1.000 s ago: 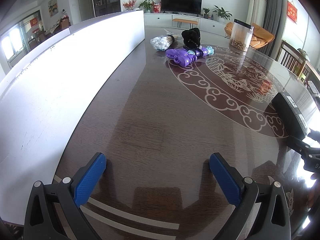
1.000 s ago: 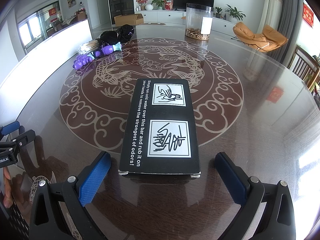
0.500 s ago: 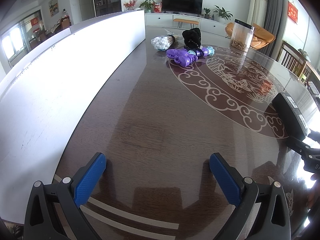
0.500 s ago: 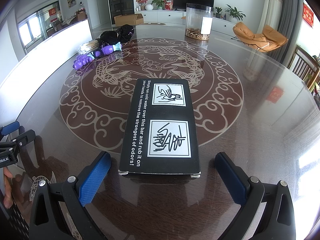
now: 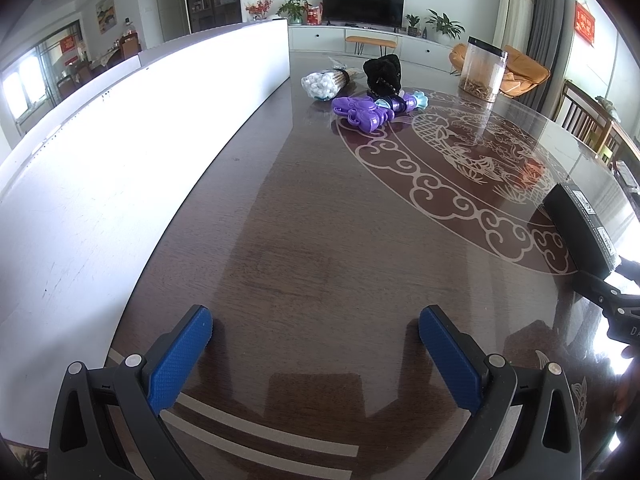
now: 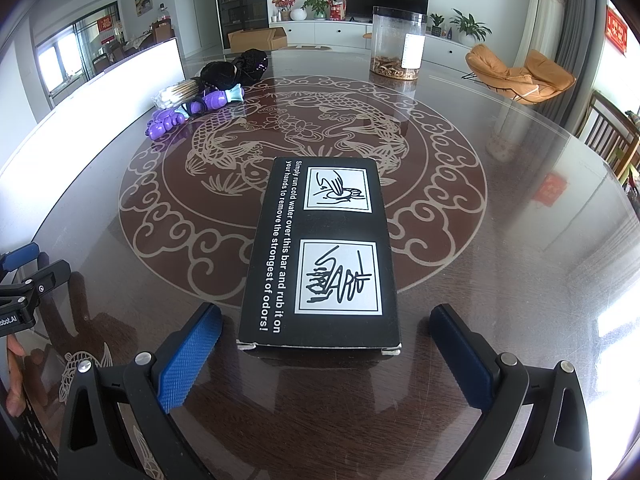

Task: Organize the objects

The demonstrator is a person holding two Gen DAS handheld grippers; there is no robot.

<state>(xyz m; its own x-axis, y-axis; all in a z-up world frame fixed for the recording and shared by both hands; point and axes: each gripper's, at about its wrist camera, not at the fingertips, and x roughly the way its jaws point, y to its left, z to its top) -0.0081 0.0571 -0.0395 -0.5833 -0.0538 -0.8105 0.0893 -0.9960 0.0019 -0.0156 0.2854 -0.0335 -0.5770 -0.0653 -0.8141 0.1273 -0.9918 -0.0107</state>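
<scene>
A black box [image 6: 324, 252] with white print lies flat on the glass-topped table, just ahead of my right gripper [image 6: 326, 322], which is open with its blue pads either side of the box's near end, apart from it. The box also shows at the right edge of the left wrist view [image 5: 580, 228]. My left gripper [image 5: 314, 326] is open and empty over bare table. Far off lie a purple toy [image 5: 366, 110], a bag of cotton swabs [image 5: 324, 84] and a black pouch [image 5: 382, 72], grouped together; the same toy [image 6: 180, 114] shows in the right wrist view.
A clear jar [image 6: 398, 48] with brown bits stands at the table's far side. A long white panel [image 5: 120, 152] runs along the table's left edge. Chairs [image 6: 612, 140] stand at the right. The left gripper's body shows at the left edge of the right wrist view [image 6: 24, 280].
</scene>
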